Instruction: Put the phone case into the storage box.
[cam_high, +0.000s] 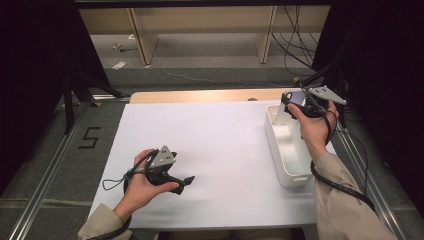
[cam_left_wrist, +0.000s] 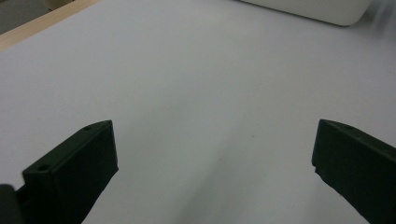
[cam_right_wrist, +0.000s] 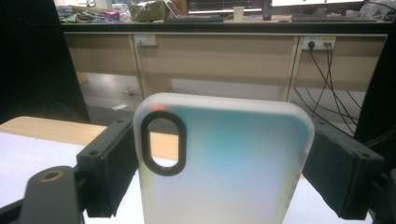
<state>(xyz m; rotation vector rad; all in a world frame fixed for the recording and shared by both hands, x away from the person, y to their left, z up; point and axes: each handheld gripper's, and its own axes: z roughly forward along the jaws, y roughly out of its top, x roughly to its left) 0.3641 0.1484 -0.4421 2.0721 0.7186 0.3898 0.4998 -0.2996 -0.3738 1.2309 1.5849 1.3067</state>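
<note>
Right gripper (cam_high: 290, 102) raised over far end of white bin (cam_high: 280, 165) at right side of table (cam_high: 210, 150); jaws clamped on both long edges of a phone case (cam_right_wrist: 224, 163), held upright, camera cutout toward top left in right gripper view. Case frosted, pale, slippery-looking. In high view, case (cam_high: 296, 98) a small dark patch between the jaws, above bin's far rim.

Left gripper (cam_high: 186, 181) resting low near left front of table, jaws wide apart, nothing between them; bare white surface ahead, bin corner (cam_left_wrist: 322, 11) far off.

Risks, as judged:
- Grip on smooth rounded edges only; slight tilt of hand likely to let case slide out early.
- Release from this height: case may strike rim and bounce out past far edge.
- Soft case may bow under squeeze and pop free.
</note>
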